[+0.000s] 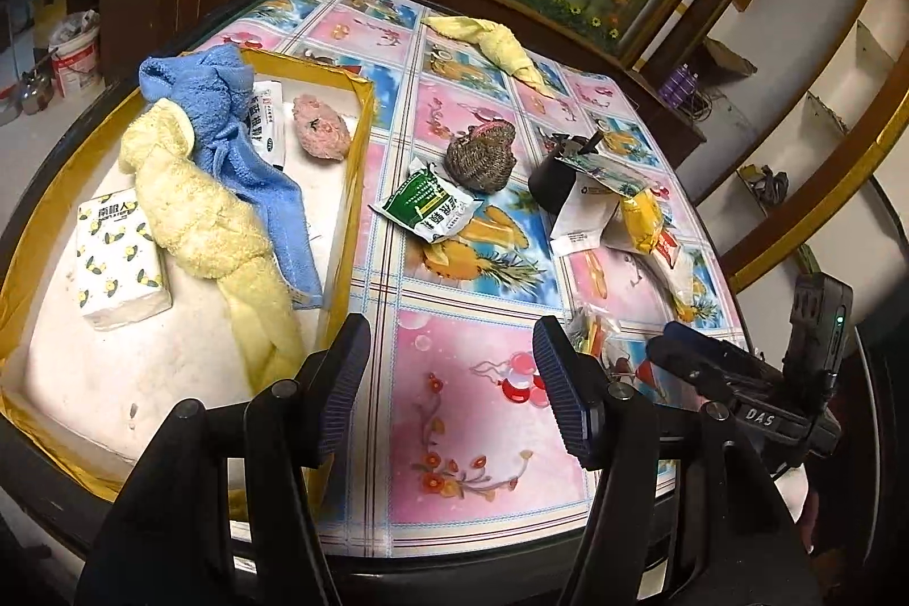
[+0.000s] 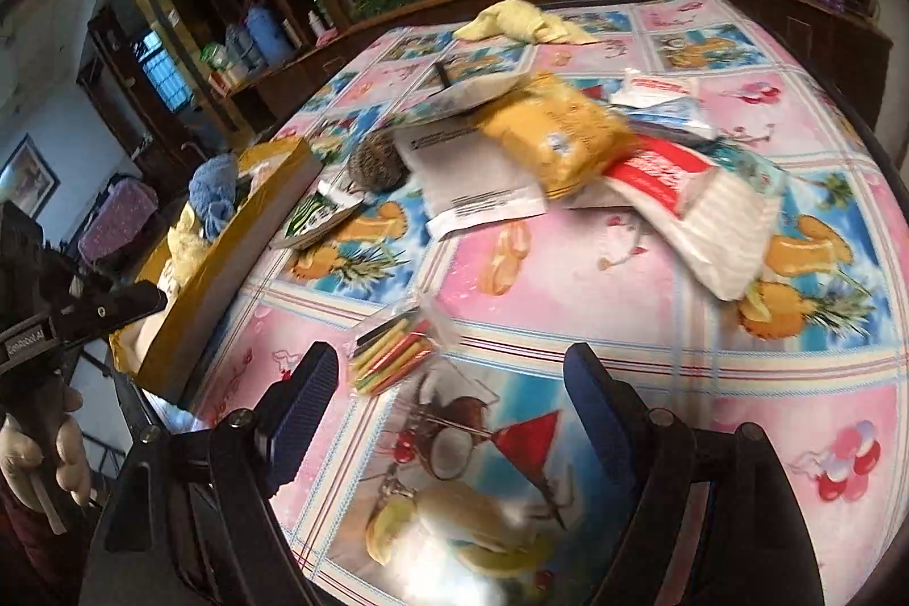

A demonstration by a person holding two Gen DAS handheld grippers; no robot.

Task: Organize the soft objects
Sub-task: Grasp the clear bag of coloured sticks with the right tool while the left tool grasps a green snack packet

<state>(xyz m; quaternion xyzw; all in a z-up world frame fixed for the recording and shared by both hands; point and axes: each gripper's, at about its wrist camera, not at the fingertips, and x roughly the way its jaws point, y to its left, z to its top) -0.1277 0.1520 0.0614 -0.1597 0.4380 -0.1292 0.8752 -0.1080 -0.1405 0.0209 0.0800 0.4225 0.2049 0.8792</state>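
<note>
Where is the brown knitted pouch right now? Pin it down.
In the left wrist view the brown knitted pouch lies on the tablecloth mid-table, just right of the yellow box, touching the green packet.

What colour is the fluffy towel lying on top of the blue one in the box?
Pale yellow towel; the left wrist view shows it best.

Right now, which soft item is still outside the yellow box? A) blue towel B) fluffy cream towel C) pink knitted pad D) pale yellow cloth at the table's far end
D: the pale yellow cloth lies on the tablecloth at the far end, apart from the yellow box, while the blue towel, fluffy cream towel and pink knitted pad lie in or over the box.
</note>
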